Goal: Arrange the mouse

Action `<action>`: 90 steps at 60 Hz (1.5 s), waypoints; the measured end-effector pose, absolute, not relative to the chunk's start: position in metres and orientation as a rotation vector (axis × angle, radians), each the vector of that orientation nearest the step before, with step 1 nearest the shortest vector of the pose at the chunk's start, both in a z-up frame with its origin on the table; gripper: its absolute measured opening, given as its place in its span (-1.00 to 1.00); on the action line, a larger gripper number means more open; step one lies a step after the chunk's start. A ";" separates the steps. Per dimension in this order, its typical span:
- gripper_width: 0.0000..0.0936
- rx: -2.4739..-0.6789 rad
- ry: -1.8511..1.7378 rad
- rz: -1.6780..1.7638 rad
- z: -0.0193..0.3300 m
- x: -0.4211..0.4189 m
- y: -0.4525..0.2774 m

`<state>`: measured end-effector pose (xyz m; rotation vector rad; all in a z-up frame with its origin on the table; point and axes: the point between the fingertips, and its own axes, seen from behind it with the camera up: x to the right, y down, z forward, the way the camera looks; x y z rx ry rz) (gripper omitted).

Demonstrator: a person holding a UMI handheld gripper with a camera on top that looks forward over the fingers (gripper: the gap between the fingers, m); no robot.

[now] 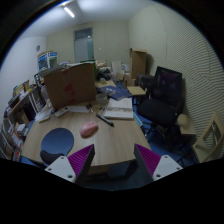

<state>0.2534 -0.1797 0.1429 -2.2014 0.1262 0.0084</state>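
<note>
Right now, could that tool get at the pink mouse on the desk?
Probably yes. The tool is open, and the pink mouse lies beyond its fingers on bare desk beside the blue mouse pad, with nothing between.

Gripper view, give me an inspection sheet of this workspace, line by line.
Surface: wooden desk, partly covered.
Job's things: pink mouse on the desk, beside a round blue mouse pad, not on it.
Clutter: cardboard box, papers.
Grippers: claw open, holding nothing, short of the mouse.
Cables: none made out clearly.
Surroundings: black office chair beside the desk, shelves, ceiling light.
</note>
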 end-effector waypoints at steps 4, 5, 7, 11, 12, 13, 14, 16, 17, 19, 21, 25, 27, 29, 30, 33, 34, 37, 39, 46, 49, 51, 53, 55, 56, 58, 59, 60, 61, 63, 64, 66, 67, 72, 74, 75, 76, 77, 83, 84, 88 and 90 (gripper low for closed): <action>0.74 -2.194 0.130 0.021 0.141 0.250 -0.176; 0.74 -2.192 0.131 0.027 0.138 0.245 -0.169; 0.74 -2.194 0.126 0.045 0.134 0.239 -0.164; 0.74 -2.200 0.108 0.077 0.129 0.233 -0.159; 0.74 -2.201 0.104 0.082 0.127 0.231 -0.155; 0.74 -2.202 0.099 0.088 0.124 0.229 -0.152; 0.73 -2.203 0.094 0.094 0.122 0.227 -0.149; 0.73 -2.209 0.079 0.113 0.115 0.222 -0.143; 0.74 -2.212 0.069 0.125 0.112 0.218 -0.139; 0.74 -2.221 0.049 0.150 0.103 0.211 -0.132; 0.73 -2.227 0.027 0.176 0.095 0.202 -0.124; 0.74 -2.242 -0.019 0.229 0.080 0.180 -0.108; 0.75 -2.244 -0.044 0.255 0.069 0.167 -0.098; 0.74 -2.248 -0.065 0.273 0.060 0.157 -0.088; 0.74 -2.250 -0.075 0.282 0.055 0.152 -0.082; 0.75 -2.255 -0.108 0.302 0.040 0.137 -0.066; 0.73 -2.257 -0.119 0.307 0.036 0.133 -0.061; 0.74 -2.269 -0.140 0.299 0.021 0.125 -0.045; 0.74 -2.279 -0.146 0.289 0.011 0.122 -0.035; 0.78 -2.295 -0.144 0.263 -0.012 0.116 -0.001; 0.74 -2.278 -0.148 0.243 -0.013 0.114 0.015; 0.75 -2.266 -0.146 0.227 -0.012 0.113 0.027; 0.74 -2.256 -0.145 0.214 -0.013 0.112 0.037; 0.73 -2.249 -0.138 0.197 -0.014 0.112 0.047; 0.73 -2.244 -0.135 0.188 -0.014 0.112 0.053; 0.74 -2.240 -0.130 0.169 -0.014 0.112 0.062; 0.73 -2.239 -0.129 0.159 -0.015 0.111 0.066; 0.74 -2.238 -0.131 0.147 -0.015 0.110 0.069; 0.74 -2.236 -0.133 0.135 -0.015 0.110 0.073; 0.74 -2.230 -0.140 0.108 -0.016 0.109 0.081; 0.72 -2.224 -0.149 0.098 -0.017 0.108 0.084; 0.66 -2.208 -0.140 0.093 -0.016 0.106 0.090; 0.63 -2.202 -0.124 0.091 -0.016 0.106 0.093; 0.31 -2.192 -0.092 0.072 -0.016 0.107 0.099; 0.04 -2.193 -0.088 0.076 -0.016 0.106 0.100; 0.05 -2.197 -0.077 0.078 -0.016 0.107 0.100; 0.00 -2.198 -0.063 0.079 -0.016 0.107 0.101; -0.02 -2.203 -0.053 0.080 -0.016 0.108 0.100; -0.22 -2.239 -0.006 0.087 -0.016 0.110 0.098; -0.24 -2.248 0.007 0.089 -0.015 0.111 0.097; -0.27 -2.209 0.024 0.081 0.011 0.111 0.092; -0.27 -2.167 0.013 0.067 0.036 0.109 0.087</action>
